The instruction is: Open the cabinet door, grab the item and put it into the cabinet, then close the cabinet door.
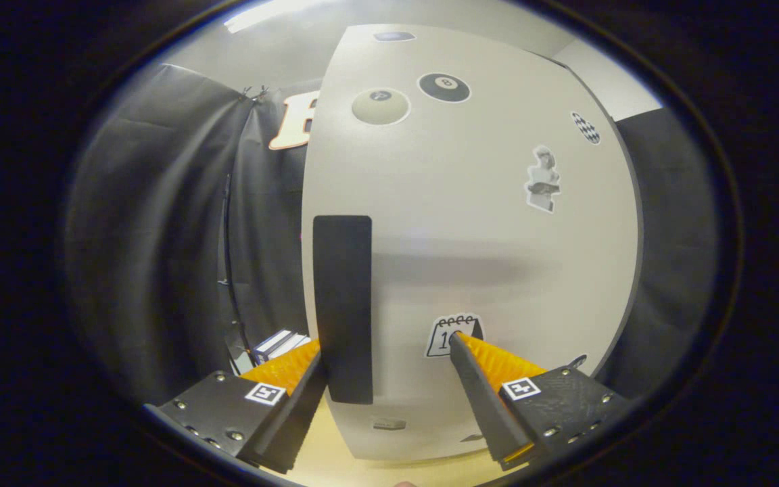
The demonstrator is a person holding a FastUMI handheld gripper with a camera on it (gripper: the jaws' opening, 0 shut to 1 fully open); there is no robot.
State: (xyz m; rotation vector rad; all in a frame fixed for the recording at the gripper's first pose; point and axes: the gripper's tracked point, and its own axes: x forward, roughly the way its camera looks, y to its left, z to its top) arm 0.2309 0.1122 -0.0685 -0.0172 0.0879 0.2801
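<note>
Cabinet door (470,257) stands just ahead of our tongs (387,345), spread wide, gripping nothing; its dark handle (342,308) sits between them near the left finger. Pale bench (322,463) below, black cloth wall (159,257) beside.

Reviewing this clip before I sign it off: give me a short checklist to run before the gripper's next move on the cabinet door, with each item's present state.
1. Cabinet door faces the gripper, closed or nearly so: ok.
2. Dark handle strip near the door's edge lies between the fingers, close to one finger: ok.
3. Fingers spread wide enough to straddle the handle: ok.
4. Fingers pressing on the handle: not ok, the jaws are open.
5. Finger tip over the calendar sticker touching the door: cannot tell.
6. Item to store located: cannot tell; something striped sits beyond the door's edge.
</note>
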